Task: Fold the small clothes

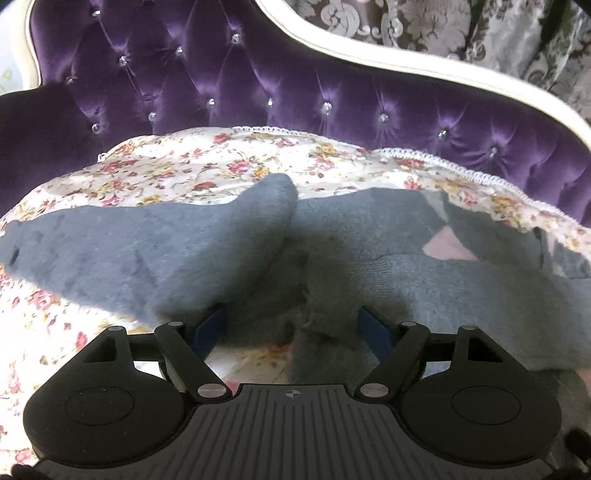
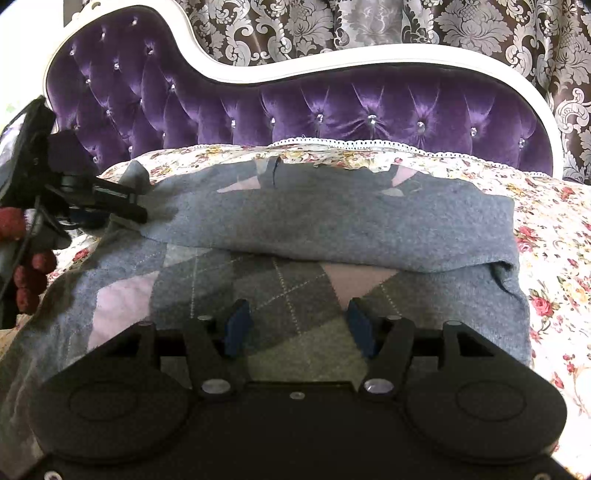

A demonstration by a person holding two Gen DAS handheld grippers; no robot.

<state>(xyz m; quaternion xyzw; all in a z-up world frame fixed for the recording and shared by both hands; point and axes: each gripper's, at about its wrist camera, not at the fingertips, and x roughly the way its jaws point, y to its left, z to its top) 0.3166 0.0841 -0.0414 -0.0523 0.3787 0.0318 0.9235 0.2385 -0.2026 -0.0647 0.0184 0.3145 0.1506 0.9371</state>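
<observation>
A small grey knit sweater with a grey and pink argyle front lies on the floral cover. Its upper part is folded forward as a plain grey band. In the left wrist view the sweater fills the middle and its sleeve stretches left. My left gripper stands open with grey cloth bunched between its blue pads; it also shows in the right wrist view at the sweater's left edge. My right gripper is open and empty, low over the argyle front.
The floral cover with a white lace edge lies on a purple tufted sofa with a white frame. Patterned curtains hang behind. Bare floral cover shows left of the sleeve and right of the sweater.
</observation>
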